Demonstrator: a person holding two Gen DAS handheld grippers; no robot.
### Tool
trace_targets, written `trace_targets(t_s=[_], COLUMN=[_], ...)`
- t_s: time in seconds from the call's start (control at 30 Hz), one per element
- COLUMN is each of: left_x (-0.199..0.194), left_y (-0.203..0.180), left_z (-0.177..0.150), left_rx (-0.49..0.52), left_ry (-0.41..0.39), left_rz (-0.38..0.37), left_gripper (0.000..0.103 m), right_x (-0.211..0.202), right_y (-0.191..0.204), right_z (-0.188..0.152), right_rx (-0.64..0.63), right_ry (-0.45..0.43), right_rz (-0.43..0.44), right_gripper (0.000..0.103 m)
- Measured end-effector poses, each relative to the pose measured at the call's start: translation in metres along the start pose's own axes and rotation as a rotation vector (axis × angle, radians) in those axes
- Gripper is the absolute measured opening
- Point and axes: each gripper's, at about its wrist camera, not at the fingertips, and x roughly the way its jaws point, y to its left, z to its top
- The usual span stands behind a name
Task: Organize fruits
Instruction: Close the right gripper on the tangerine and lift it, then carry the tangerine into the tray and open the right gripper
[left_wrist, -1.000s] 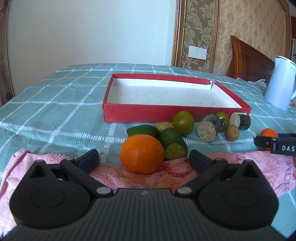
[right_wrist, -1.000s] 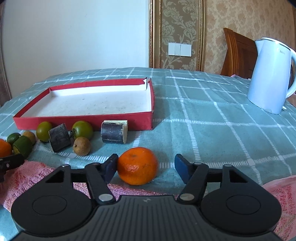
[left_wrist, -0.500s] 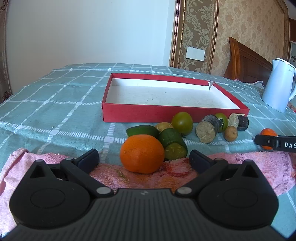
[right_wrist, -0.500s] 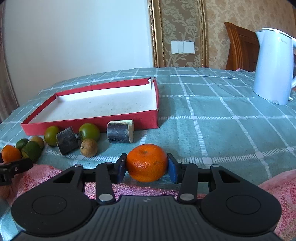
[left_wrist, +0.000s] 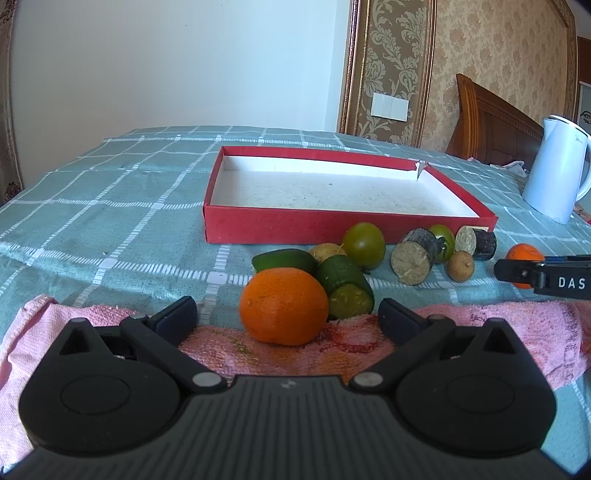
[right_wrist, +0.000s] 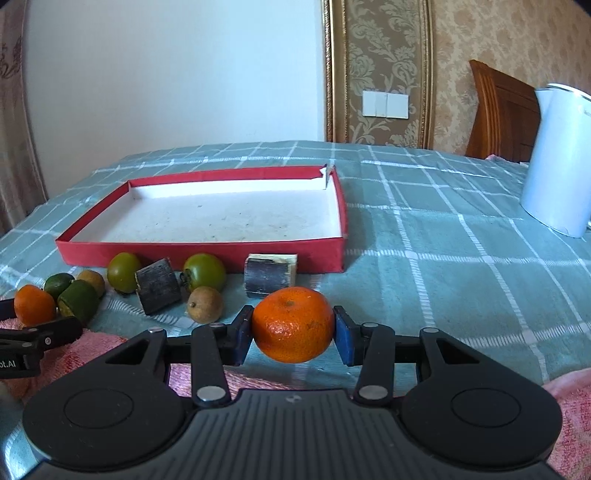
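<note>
My right gripper (right_wrist: 292, 336) is shut on a small orange tangerine (right_wrist: 293, 324) and holds it just above the tablecloth, in front of the red tray (right_wrist: 207, 251). In the left wrist view my left gripper (left_wrist: 286, 314) is open, its fingers on either side of a bigger orange (left_wrist: 283, 311) that rests on the pink towel (left_wrist: 221, 347). Behind that orange lie green cucumber pieces (left_wrist: 343, 286), two green round fruits (left_wrist: 364, 244), two brown longans (left_wrist: 460, 265) and dark sugarcane chunks (left_wrist: 415, 256). The red tray (left_wrist: 295, 229) holds nothing.
A white kettle (right_wrist: 561, 162) stands at the right on the green checked tablecloth (right_wrist: 443, 236). A wooden headboard (left_wrist: 491, 122) and wall are behind. The pink towel (right_wrist: 569, 406) runs along the near table edge.
My right gripper closed on the tangerine and lifted it slightly off the cloth. My left gripper stayed open around the orange.
</note>
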Motion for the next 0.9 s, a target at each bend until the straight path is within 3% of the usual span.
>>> trace_targets(t_s=[0.57,0.77,0.9], left_x=[0.001,0.001,0.001], left_y=[-0.001,-0.001,-0.001], left_z=[0.0,0.0,0.0], left_rx=[0.006,0.006,0.006], left_ry=[0.001,0.001,0.001], left_rz=[0.004,0.004,0.003], left_gripper=[0.103,0.103,0.103], right_x=[-0.003,-0.005,0.017], right_y=[0.011,0.019,0.024], right_z=[0.006,0.033,0.061], right_rx=[-0.053,-0.109,-0.143], right_ry=[-0.01,-0.079,-0.104], right_rz=[0.014,0.005,-0.016], right_gripper=[0.044,0.044,0.044])
